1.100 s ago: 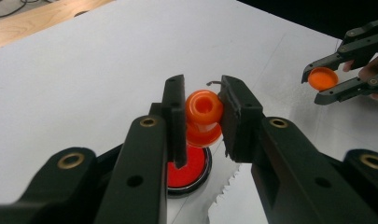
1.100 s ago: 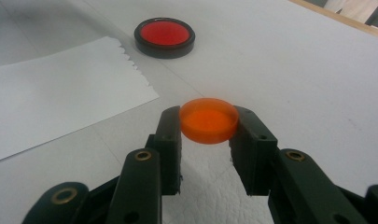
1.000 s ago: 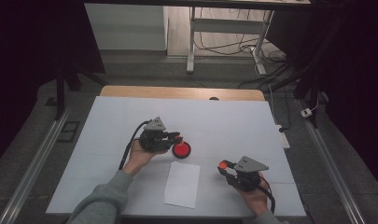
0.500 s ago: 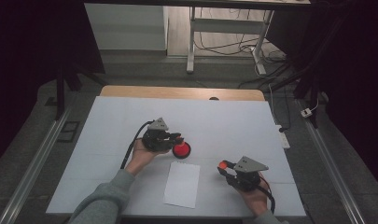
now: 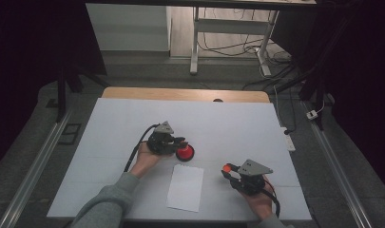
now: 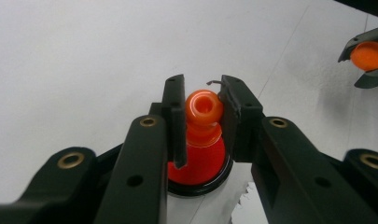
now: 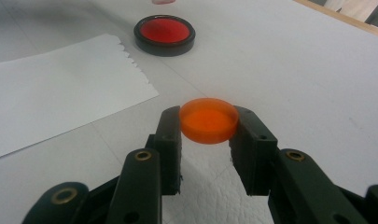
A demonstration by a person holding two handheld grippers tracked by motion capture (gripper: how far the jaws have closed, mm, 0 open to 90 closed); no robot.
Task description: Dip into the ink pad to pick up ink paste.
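My left gripper (image 6: 203,105) is shut on the round knob of an orange stamp (image 6: 204,106), held just over a red ink pad in a black round case (image 6: 196,179). In the high view that left gripper (image 5: 183,141) sits at mid-table beside the ink pad (image 5: 185,152). My right gripper (image 7: 208,126) is shut on a flat orange lid (image 7: 208,119), held a little above the table. It shows near the front right as the right gripper (image 5: 226,170) with the orange lid (image 5: 226,167). The ink pad (image 7: 164,32) lies farther off, uncovered.
A white sheet of paper (image 5: 185,186) with a torn edge lies between the two hands, also seen as the paper (image 7: 51,88). The white table top (image 5: 133,118) ends at a wooden strip at the back. A power strip (image 5: 286,137) lies at the right edge.
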